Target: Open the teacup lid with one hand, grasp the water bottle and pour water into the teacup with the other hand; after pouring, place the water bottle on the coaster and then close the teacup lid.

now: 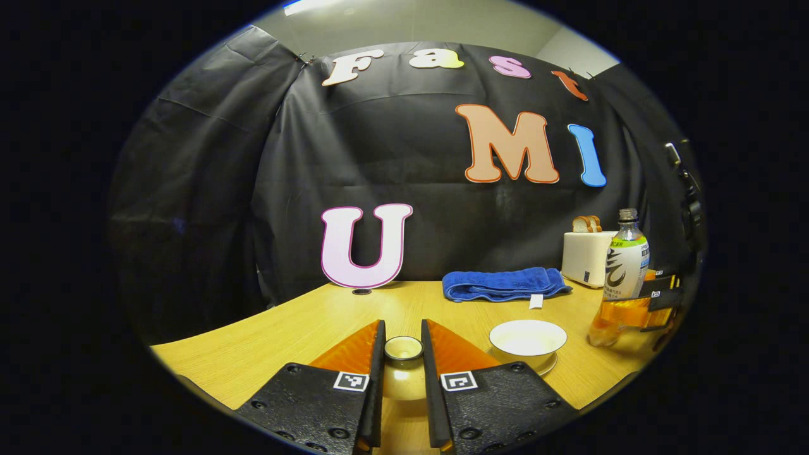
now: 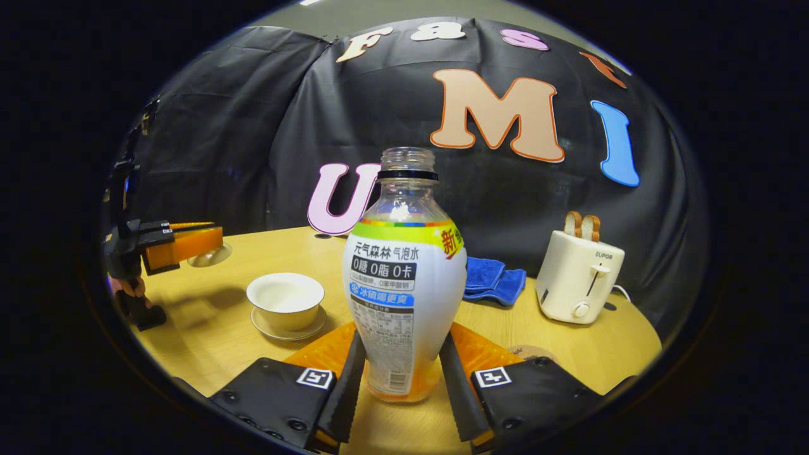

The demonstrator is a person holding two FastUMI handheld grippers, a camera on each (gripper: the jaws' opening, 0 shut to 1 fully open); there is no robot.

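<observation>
The cream teacup lid [image 1: 404, 379] is held by its knob in my left gripper [image 1: 403, 325], which is shut on it above the table. The white teacup [image 1: 528, 337] stands uncovered on its saucer [image 1: 548, 366] just to the right. In the right gripper view my right gripper [image 2: 403, 335] is shut on the lower body of the uncapped water bottle [image 2: 404, 284], which holds a little orange liquid. The teacup [image 2: 285, 298] sits to its left. Beyond it is the left gripper [image 2: 189, 243] with the lid [image 2: 212, 254] hanging under its tips. The bottle [image 1: 622, 272] leans slightly in the right gripper [image 1: 657, 300].
A blue towel [image 1: 502, 283] lies at the back of the wooden table [image 1: 265, 341]. A white toaster [image 2: 578, 278] with bread in it stands at the back right. A brownish round coaster [image 2: 528, 351] peeks out behind my right finger. A hand [image 2: 126, 287] holds the left gripper.
</observation>
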